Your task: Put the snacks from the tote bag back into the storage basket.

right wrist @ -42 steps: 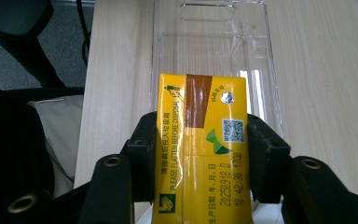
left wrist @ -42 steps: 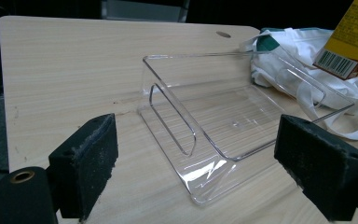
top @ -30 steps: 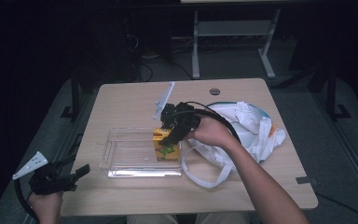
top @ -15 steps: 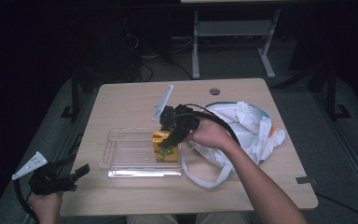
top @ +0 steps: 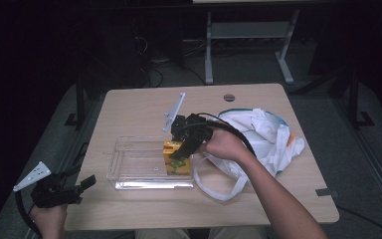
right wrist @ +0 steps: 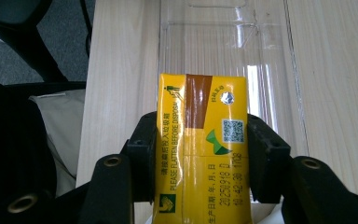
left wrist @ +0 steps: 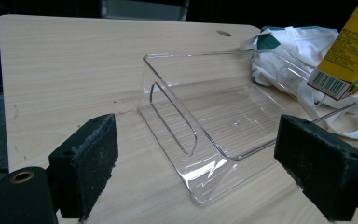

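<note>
Both jaws of right gripper (right wrist: 200, 149) clamp carton (right wrist: 200, 154).

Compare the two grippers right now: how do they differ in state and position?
The right gripper is shut on the yellow carton, while the left gripper stands open with nothing between its jaws. The right gripper holds the carton over the clear tray; the left gripper sits off the table's near left corner. Both have black jaws.

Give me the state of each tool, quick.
Left tool: open, empty, near the tray.
Right tool: shut on the yellow carton over the tray.
</note>
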{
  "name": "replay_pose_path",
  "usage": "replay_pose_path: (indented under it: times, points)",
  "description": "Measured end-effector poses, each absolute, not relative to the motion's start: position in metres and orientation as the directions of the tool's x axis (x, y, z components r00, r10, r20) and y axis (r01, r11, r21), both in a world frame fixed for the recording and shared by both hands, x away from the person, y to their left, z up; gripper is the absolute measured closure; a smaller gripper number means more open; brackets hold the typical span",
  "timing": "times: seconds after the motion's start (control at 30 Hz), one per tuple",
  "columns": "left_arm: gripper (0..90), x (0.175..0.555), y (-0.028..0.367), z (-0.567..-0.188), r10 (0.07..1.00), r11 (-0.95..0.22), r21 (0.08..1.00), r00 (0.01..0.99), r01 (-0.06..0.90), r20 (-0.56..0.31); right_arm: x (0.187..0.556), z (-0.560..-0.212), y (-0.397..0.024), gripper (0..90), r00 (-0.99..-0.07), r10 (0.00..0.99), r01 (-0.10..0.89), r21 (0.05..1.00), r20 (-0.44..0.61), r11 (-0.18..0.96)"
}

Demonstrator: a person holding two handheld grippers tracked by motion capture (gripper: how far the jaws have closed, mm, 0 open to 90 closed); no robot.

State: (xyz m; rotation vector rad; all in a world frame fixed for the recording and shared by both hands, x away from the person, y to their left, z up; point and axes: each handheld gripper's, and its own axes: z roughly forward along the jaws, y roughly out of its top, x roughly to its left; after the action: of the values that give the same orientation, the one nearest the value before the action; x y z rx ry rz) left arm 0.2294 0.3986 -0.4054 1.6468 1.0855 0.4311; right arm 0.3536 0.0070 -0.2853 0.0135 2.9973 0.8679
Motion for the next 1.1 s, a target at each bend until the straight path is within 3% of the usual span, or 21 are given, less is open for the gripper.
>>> replay_pose_path:
  times: [1.1]
  points:
    - [13.0,0.229,0.399,-0.405,0.821,-0.023,0.901,0.522,0.434,-0.231,0.354,-0.303,0.003,51.8,-1.0,0.026,0.024,0.521,0.003,0.853]
